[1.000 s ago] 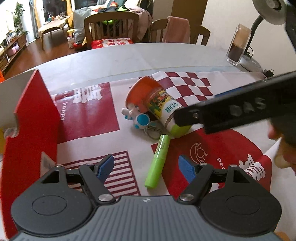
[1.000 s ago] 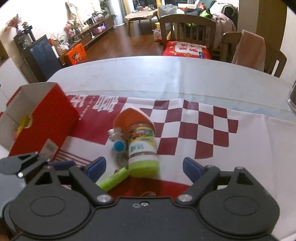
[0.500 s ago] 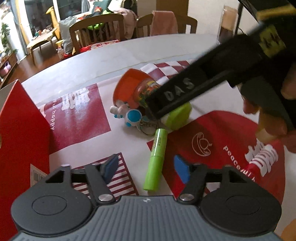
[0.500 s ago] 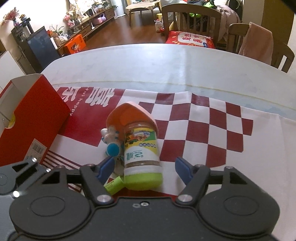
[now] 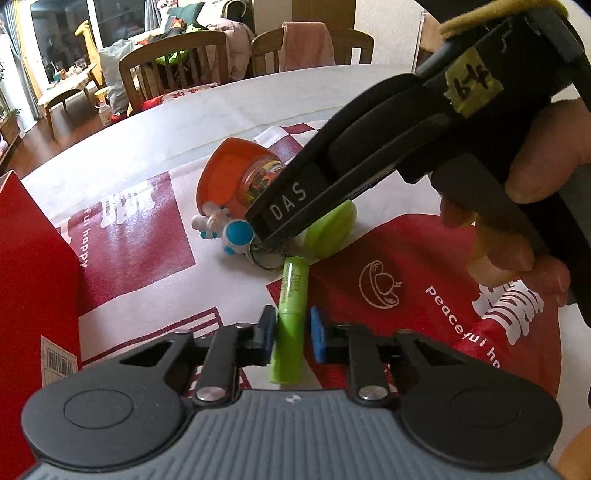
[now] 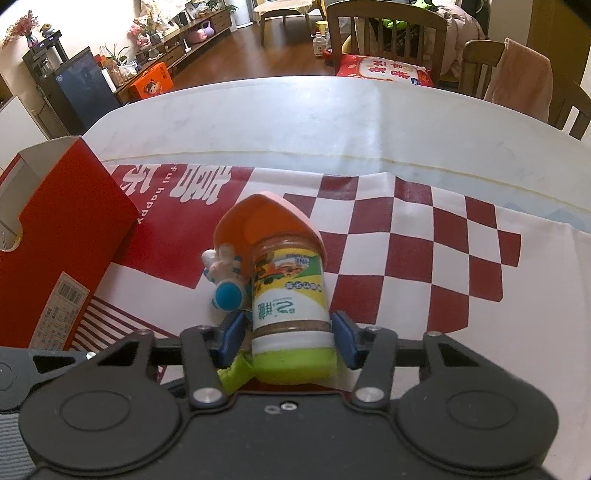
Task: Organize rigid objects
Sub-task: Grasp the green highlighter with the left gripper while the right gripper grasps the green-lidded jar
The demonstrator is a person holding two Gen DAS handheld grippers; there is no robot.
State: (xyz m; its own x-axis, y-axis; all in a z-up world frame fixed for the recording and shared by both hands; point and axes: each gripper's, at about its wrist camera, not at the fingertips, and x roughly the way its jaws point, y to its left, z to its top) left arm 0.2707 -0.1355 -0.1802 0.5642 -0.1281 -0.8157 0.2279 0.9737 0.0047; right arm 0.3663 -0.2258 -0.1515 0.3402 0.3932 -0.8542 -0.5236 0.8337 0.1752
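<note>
A green tube (image 5: pixel 293 288) lies on the red-and-white cloth, and my left gripper (image 5: pixel 291 334) is shut on its near half. A jar (image 6: pixel 290 295) with a green lid lies on its side, lid towards the right wrist camera. My right gripper (image 6: pixel 288 338) straddles the jar at its lid end. Its jaws are closing, with a thin gap still showing at the left pad. In the left wrist view the right gripper's (image 5: pixel 273 225) black body covers most of the jar (image 5: pixel 332 229). An orange cup (image 6: pixel 266 221) and a white-and-blue toy keychain (image 6: pixel 225 284) touch the jar.
An open red cardboard box (image 6: pixel 62 236) stands at the left on the cloth (image 6: pixel 443 258), close to my left gripper. A person's hand (image 5: pixel 524 184) holds the right gripper. Wooden chairs (image 6: pixel 388 33) stand beyond the table's far edge.
My left gripper's jaws closed onto the green tube. My right gripper came down over the jar and its jaws narrowed around the lid end.
</note>
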